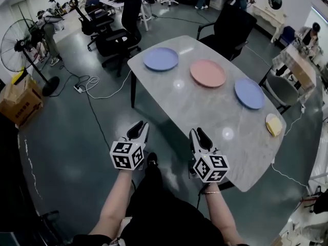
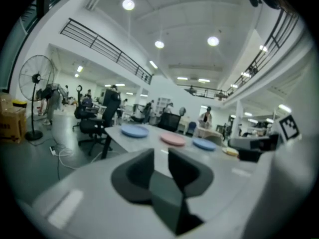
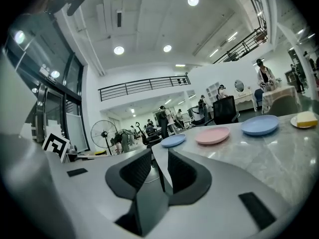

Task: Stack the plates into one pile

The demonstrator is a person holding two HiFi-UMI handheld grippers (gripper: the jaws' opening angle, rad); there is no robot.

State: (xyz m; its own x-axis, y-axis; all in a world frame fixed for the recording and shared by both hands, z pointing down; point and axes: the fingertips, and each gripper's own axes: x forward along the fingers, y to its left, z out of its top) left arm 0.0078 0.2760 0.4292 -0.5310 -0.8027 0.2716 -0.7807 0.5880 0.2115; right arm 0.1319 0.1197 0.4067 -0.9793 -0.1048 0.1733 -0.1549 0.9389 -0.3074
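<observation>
Here's the grey marble table filling the middle of the head view, long and rounded, running away from the person; behind its far end a black chair, off its far left corner an office chair; out on the floor at the left a standing fan and, beside it, a cardboard box.

On to the plates, and they lie in a row along the far half of the table, each well apart from the next, none stacked; the left blue plate nearest the far left corner, the pink plate in the middle, the right blue plate towards the right edge; a small yellow plate sits alone at the right rim.

Now the claws; the left gripper hangs over the floor, off the table's near left side, jaws apart with nothing between them; the right gripper hovers at the table's near edge, jaws likewise parted and empty; both point towards the plates, well short of them.
</observation>
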